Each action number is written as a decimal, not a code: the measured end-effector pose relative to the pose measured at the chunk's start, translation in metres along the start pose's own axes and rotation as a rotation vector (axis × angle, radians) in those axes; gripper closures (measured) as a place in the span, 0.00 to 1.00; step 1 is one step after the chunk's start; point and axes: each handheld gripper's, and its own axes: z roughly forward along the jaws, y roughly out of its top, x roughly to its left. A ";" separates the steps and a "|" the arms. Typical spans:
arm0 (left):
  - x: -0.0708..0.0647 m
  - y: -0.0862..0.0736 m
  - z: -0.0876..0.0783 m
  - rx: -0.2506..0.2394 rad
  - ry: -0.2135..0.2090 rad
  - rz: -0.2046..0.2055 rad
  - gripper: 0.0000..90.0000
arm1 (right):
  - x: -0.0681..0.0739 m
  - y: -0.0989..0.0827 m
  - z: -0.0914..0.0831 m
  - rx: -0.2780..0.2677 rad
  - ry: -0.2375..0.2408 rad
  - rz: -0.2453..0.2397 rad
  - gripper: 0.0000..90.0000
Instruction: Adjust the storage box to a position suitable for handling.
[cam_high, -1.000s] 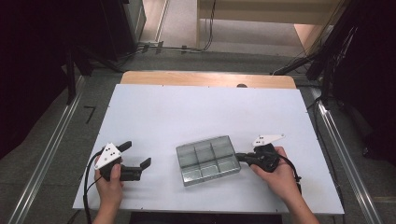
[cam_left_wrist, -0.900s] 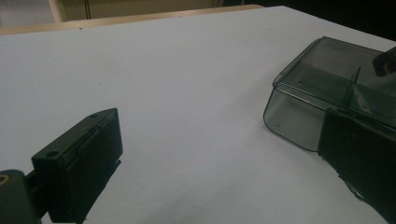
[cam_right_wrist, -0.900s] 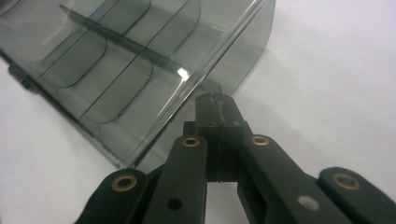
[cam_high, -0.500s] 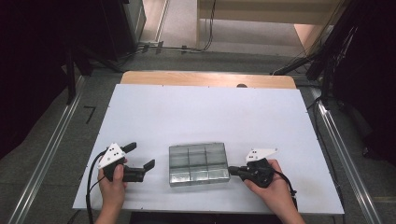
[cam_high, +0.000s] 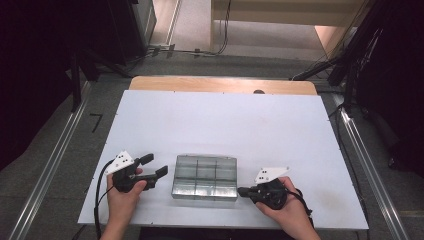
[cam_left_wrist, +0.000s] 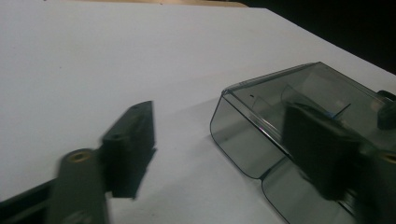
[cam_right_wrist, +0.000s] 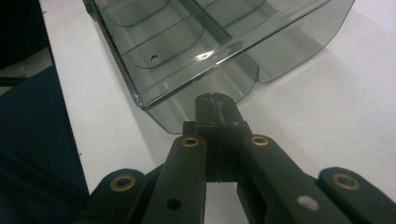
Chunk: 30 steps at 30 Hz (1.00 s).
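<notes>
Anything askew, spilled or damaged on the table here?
Nothing stands out. The clear smoky plastic compartment tray sits flat and square on the white table, looks intact with nothing visible in its compartments, and nothing is spilled.

The clear tray (cam_high: 205, 177) got pushed left by the shut right gripper (cam_high: 242, 190); the left gripper (cam_high: 155, 166) has just been closing, nothing gripped.

Organizer box (cam_high: 205, 177): clear smoky plastic, glossy, smooth. Surface (cam_high: 225, 125): white, matt, smooth; far edge pale wood. Claws (cam_right_wrist: 215, 105): black matt plastic, brass-coloured rivets.
</notes>
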 end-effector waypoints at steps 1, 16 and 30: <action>0.000 0.000 0.000 0.008 -0.008 -0.003 0.53 | -0.003 0.000 -0.004 -0.021 0.014 0.016 0.97; -0.004 -0.004 0.015 0.191 -0.158 -0.040 1.00 | -0.021 -0.006 -0.048 -0.236 -0.086 0.081 0.31; -0.009 -0.007 0.019 0.234 -0.207 -0.029 1.00 | -0.031 -0.013 -0.063 -0.291 -0.091 0.062 0.09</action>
